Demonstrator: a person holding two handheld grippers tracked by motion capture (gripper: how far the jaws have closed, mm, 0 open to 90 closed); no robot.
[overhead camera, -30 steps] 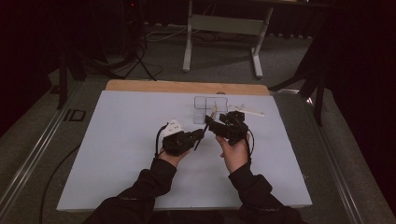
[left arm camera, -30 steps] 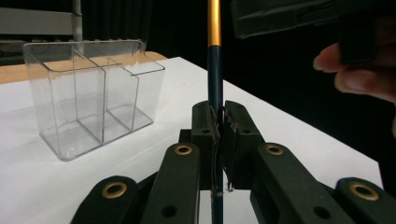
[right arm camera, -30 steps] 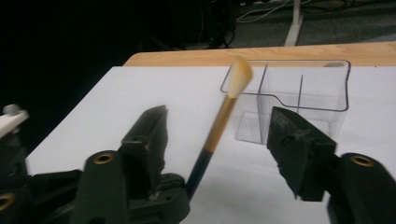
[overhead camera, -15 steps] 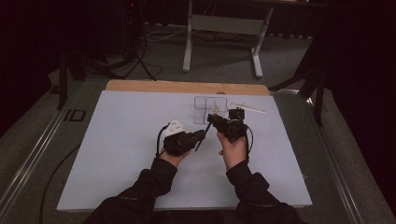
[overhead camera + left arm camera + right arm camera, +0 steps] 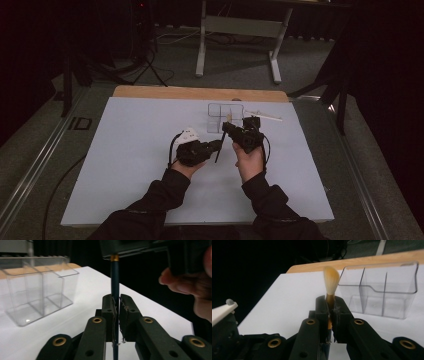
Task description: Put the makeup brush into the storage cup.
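Note:
A brush with a dark blue handle (image 5: 115, 277), gold collar and pale bristles (image 5: 331, 280) stands almost upright between both grippers above the white mat. My right gripper (image 5: 331, 308) has just been closing and is shut on the collar under the bristles. Lower down, the jaws of my left gripper (image 5: 117, 307) have just been opening. The handle is still between them, with a thin gap at one pad. In the high view the left gripper (image 5: 220, 144) and right gripper (image 5: 226, 126) meet at mid-table, the handle (image 5: 218, 152) slanting down between them.
A clear plastic organizer (image 5: 216, 111) with compartments stands just behind the grippers. A thin white stick-like item (image 5: 265, 116) lies to its right. The white mat (image 5: 125, 150) covers a wooden table (image 5: 200, 93). A metal stand's legs rise from the floor beyond.
The right gripper has closed onto the brush near its bristles. The brush has tipped from slanted to more upright. Both hands stayed where they were.

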